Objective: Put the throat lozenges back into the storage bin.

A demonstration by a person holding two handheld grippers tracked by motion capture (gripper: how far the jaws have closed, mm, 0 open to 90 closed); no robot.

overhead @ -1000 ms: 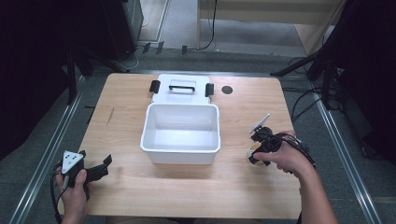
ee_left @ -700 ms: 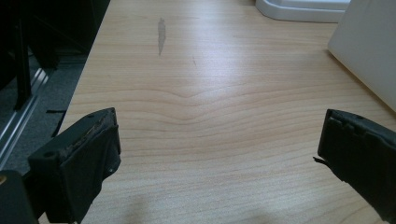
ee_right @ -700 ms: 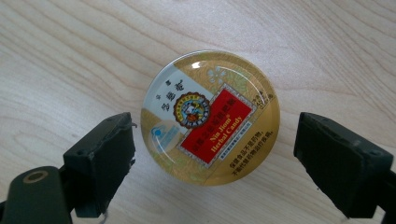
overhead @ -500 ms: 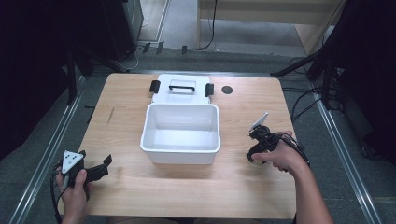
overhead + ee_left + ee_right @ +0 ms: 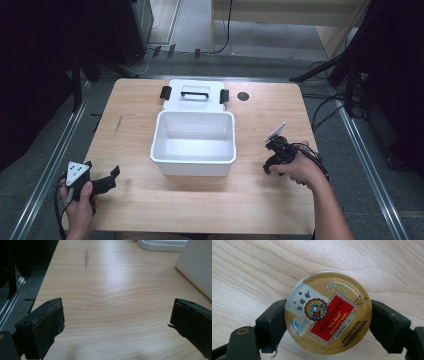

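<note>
The right gripper (image 5: 328,322) is pinching a round gold candy tin (image 5: 328,312) across its width — its jaws have just been closing, and both black pads are now pressing against the tin's rim, one on each side. The tin is lying flat on the wooden table (image 5: 130,150), label up, on the person's right side and well apart from the open white bin (image 5: 193,142) standing at the middle; in the high view the right gripper (image 5: 275,147) is pointing down at that spot, and the tin itself is too small to make out there. The step in hand looks like the grasp itself: the tin is being gripped but is not yet lifted, since the wood grain is showing directly around it. Next, I judge, the tin is going to need a straight lift clear of the table, then a carry leftward over the bin's near wall and a release inside — the smooth, domed lid and thin rim are asking for a firm, level hold so it does not slip or tip. The left gripper (image 5: 115,322) is resting near the table's front left corner, its jaws spread wide over bare wood, with the bin's white lid (image 5: 193,95) lying behind the bin.
</note>
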